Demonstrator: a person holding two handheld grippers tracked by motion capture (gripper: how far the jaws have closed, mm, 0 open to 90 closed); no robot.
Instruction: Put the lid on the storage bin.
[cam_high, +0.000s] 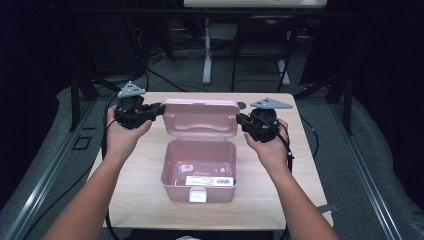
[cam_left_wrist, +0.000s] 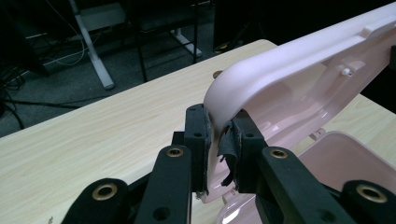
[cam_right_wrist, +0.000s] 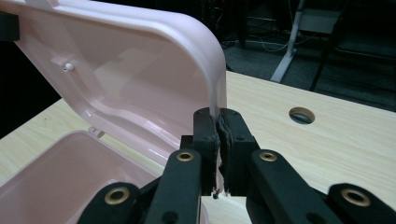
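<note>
Item inspected: a pink plastic box (cam_high: 199, 170), standing open near the middle of the bench (cam_high: 145, 190), its hinged lid (cam_high: 201, 117) raised upright at the far side. A white label with print lies on the box floor toward the front; otherwise the interior looks bare.

My left gripper (cam_high: 159, 109) is clamped on the left edge of the lid, and in the left gripper view the fingers (cam_left_wrist: 195, 135) pinch the thin rim near its rounded corner, one pad on either face. My right gripper (cam_high: 240, 119) holds the right edge likewise; in the right gripper view the fingers (cam_right_wrist: 204, 130) are drawn narrow with the lid wall pressed between them. Both grips are on the lid, not the body.

Handling assessment: I judge the box light, a thin-walled moulded shell, stiff in its form but likely to flex at the lid's free edge. The surface is smooth and glossy, so the pads may slip if I pull along the rim. The hinge is the weak point; uneven force from my two hands could twist it. The side rims near the upper corners are the sound places to hold, and for carrying, the body walls would serve better.
</note>
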